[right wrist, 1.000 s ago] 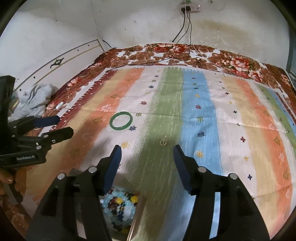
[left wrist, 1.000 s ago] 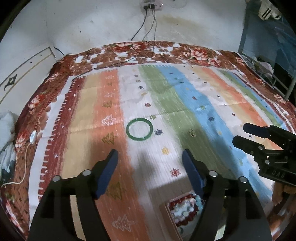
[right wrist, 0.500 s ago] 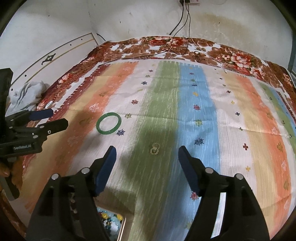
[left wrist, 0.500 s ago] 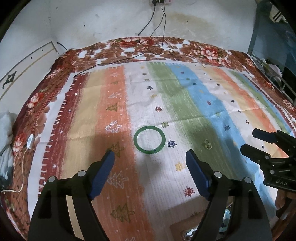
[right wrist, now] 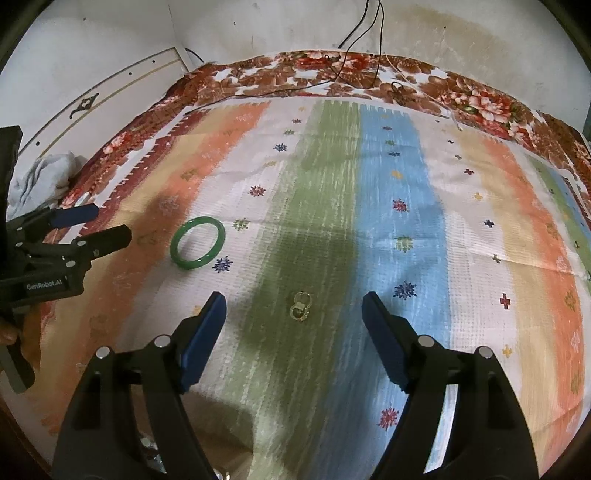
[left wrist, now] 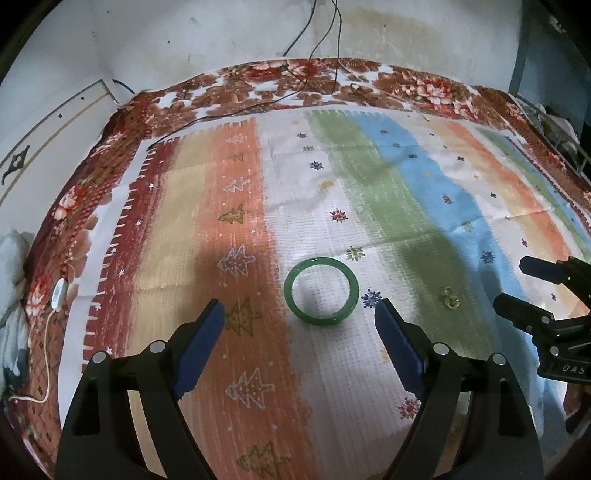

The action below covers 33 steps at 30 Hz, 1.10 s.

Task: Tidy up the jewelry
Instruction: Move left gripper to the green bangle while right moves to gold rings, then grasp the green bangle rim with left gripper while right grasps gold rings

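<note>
A lived-in bedroom in a home, as far as I can read it. Below me a bed, spread with a striped cloth (right wrist: pixel 388 229) in orange, green, blue and white with small woven stars and trees, laid over a brown floral bedspread (right wrist: pixel 332 74). Behind the bed a plastered wall (left wrist: pixel 221 33), stained and scuffed, with dark cables (left wrist: pixel 317 33) hanging down it onto the bedding. At the left side a pale panel with a dark ornament (right wrist: pixel 88 103), a crumpled grey cloth (right wrist: pixel 40 177), and a small white corded switch (left wrist: pixel 58 293) lying on the bedspread.
</note>
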{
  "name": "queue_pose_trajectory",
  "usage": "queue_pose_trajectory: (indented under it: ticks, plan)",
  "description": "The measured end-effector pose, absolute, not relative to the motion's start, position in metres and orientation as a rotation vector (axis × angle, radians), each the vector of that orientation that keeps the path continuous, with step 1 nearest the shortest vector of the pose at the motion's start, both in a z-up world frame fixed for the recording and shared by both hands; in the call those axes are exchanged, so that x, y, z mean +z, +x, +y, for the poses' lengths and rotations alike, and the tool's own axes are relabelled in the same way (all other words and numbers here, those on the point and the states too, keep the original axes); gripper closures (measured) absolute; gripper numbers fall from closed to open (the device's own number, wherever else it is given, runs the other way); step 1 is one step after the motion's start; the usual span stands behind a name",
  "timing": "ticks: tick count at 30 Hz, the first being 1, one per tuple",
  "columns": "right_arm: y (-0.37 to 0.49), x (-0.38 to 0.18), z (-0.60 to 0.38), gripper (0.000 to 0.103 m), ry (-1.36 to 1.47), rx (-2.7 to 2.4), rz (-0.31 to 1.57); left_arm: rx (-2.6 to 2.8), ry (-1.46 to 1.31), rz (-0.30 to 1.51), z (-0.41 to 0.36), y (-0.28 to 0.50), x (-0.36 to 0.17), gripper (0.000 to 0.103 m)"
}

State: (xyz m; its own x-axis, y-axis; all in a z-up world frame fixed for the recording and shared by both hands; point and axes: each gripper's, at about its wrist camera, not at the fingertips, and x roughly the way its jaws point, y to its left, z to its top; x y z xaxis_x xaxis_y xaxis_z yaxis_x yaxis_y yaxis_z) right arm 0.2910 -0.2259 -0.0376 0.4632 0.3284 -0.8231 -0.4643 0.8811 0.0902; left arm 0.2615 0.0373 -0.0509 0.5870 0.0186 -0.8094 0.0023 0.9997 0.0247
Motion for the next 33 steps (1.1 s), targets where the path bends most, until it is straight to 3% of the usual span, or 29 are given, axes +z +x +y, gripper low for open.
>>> queue_pose_trajectory:
  ticks: [23,29,33]
  plan:
    - [0.33,-0.095,-0.205,0.028,-0.192,0.49,1.168,0.04,0.034,1.103,0.048,0.315,-0.11,0.022]
    - [0.331,-0.107,-0.2,0.04,-0.238,0.483,1.196,0.045,0.027,1.148,0.049,0.321,-0.123,0.023]
    - [0.329,-0.112,-0.2,0.042,-0.269,0.486,1.188,0.053,0.038,1.173,0.051,0.324,-0.133,0.027]
